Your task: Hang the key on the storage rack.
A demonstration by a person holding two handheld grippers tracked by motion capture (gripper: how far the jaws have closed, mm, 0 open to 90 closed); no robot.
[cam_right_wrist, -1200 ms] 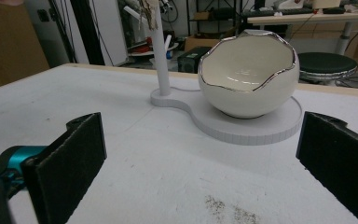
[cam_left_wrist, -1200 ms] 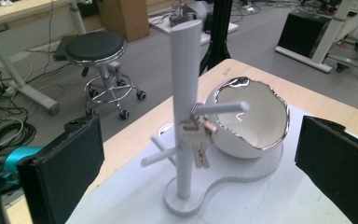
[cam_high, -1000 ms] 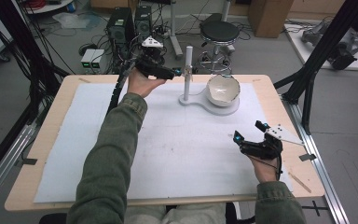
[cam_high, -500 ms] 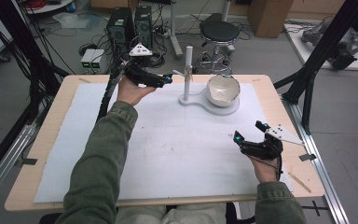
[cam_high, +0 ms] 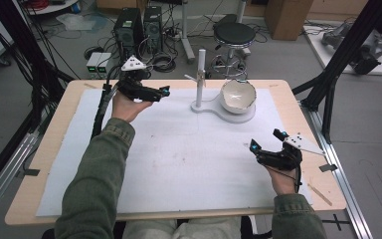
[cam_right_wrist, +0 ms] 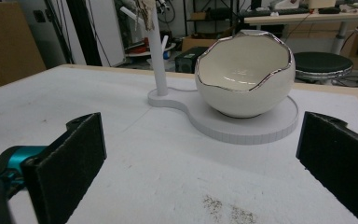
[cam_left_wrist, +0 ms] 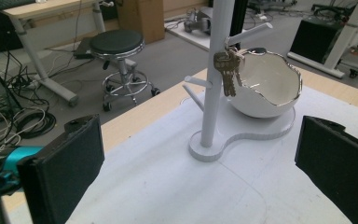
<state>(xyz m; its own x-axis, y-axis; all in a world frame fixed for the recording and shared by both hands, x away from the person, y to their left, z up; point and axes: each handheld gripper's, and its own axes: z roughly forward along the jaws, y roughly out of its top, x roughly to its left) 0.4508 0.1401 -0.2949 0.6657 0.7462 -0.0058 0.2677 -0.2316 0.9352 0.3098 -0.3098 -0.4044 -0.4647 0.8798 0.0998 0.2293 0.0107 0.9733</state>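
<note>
A white peg stand (cam_high: 199, 74) rises from a flat white base at the far middle of the table. A bunch of keys (cam_left_wrist: 228, 70) hangs from one of its pegs, and the keys (cam_right_wrist: 144, 9) also show at the top of the right gripper view. On the same base sits a white egg-shaped bowl (cam_high: 238, 95) with a jagged silver rim. My left gripper (cam_high: 161, 93) is open, held to the left of the stand and pointing at it, with nothing between its jaws. My right gripper (cam_high: 266, 140) rests open at the near right, facing the bowl (cam_right_wrist: 242, 79).
A white sheet (cam_high: 179, 159) covers most of the wooden table (cam_high: 45, 164). A black stool (cam_high: 234, 35), computer towers and cables stand on the floor beyond the far edge. Black frame struts (cam_high: 338, 74) rise at the right.
My left gripper has drawn back from the peg stand, moving left and slightly toward me. The right gripper has stayed put.
</note>
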